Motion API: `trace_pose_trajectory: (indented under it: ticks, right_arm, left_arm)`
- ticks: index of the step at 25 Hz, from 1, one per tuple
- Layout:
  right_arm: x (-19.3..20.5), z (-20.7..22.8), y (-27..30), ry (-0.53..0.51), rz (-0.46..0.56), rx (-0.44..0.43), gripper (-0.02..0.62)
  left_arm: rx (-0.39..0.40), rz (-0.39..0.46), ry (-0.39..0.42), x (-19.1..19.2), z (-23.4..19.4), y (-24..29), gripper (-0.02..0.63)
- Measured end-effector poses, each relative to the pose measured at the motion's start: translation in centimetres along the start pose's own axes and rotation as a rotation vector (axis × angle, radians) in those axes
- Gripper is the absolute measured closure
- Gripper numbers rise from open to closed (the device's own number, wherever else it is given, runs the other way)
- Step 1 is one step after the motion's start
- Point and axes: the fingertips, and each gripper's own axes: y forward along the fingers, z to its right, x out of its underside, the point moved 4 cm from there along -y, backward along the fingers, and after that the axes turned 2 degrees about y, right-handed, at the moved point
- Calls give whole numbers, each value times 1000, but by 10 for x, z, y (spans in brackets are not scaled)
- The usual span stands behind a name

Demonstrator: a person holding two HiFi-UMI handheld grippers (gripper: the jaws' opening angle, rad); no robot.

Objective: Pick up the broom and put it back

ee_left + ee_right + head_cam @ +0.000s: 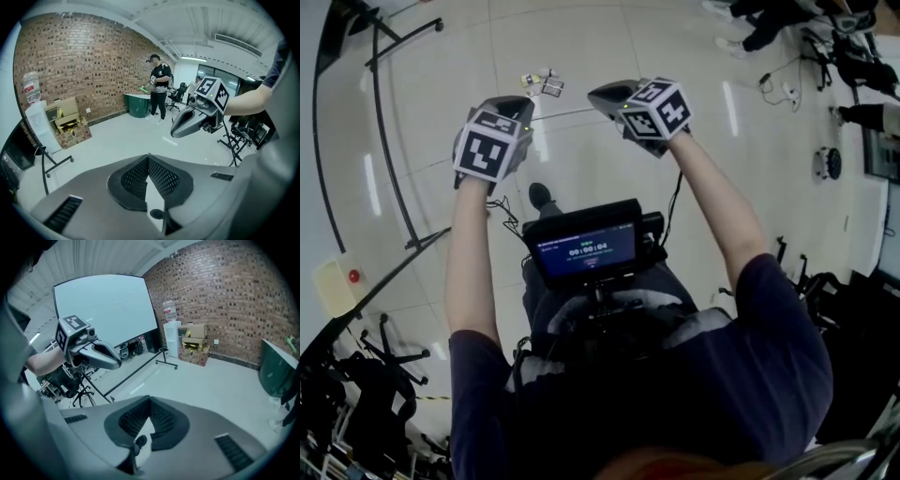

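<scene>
Gripping nothing | left gripper (148,157) jaws together | right gripper (149,400) jaws together

There are two grippers: the left gripper (517,101) and the right gripper (602,94). There is one little screen (586,248). One water cooler (170,336) stands by the brick wall (225,296), with one bottle (169,310) on top. Beside it is one pile of brown boxes (194,348), about three. There is one big white board (103,305) and one person (158,86) standing. A few small cards (542,82) lie on the floor (581,47), too small to count.
</scene>
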Motion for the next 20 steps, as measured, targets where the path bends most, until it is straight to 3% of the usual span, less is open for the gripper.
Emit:
trace_pose_trajectory:
  ticks: [3, 7, 14, 20]
  right_arm:
    - [-8, 4, 4, -22, 5, -9, 581]
    - [2, 21, 14, -100, -50, 41, 581]
    - [9, 33, 17, -117, -63, 61, 581]
    - [29, 128, 75, -36, -39, -13, 581]
  left_arm:
    - [0, -35, 39, -3, -6, 6, 606]
    - [1, -79, 62, 2, -9, 15, 606]
    - [40, -96, -9, -1, -9, 27, 606]
    - [-20, -173, -65, -15, -46, 140, 606]
